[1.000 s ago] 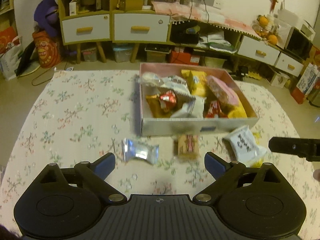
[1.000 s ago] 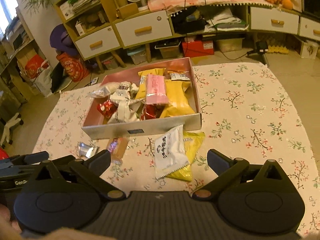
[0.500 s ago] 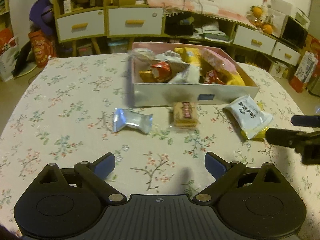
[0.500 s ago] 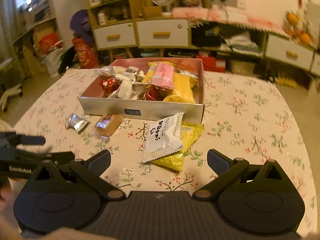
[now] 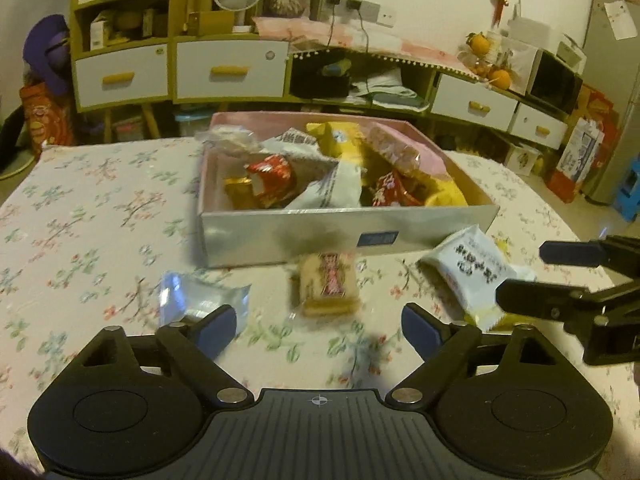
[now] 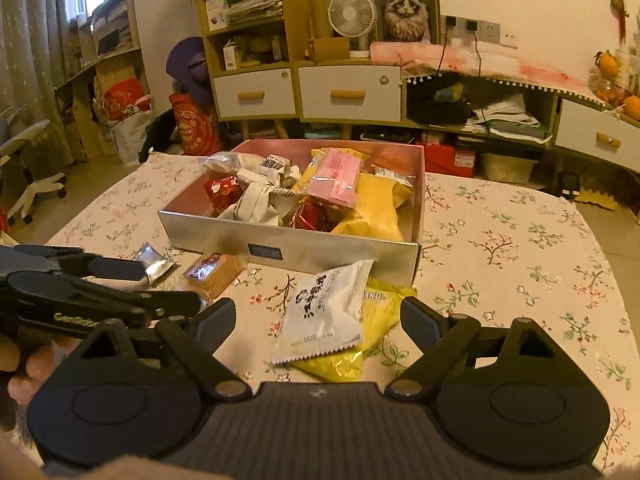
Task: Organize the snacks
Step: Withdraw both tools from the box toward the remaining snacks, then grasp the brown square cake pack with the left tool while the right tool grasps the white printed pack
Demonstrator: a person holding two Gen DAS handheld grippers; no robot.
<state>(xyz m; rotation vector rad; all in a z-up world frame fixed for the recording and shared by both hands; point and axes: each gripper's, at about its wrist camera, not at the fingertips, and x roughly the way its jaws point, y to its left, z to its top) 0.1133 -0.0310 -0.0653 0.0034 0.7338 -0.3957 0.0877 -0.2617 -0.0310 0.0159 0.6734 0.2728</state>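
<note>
left claw: jaws wide, just been closing, nothing gripped; wafer pack ahead
right claw: wide, closing, white packet between, untouched
box: far, full, on table

Your left gripper has been closing a bit but stays wide, with nothing in it. Just ahead lie a cookie pack and a silver wrapper, before the snack box.

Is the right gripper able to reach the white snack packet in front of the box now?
Probably yes. The right gripper is open, its jaws just closing somewhat, and the white snack packet lies uncovered on the table between them, atop a yellow packet.
</note>
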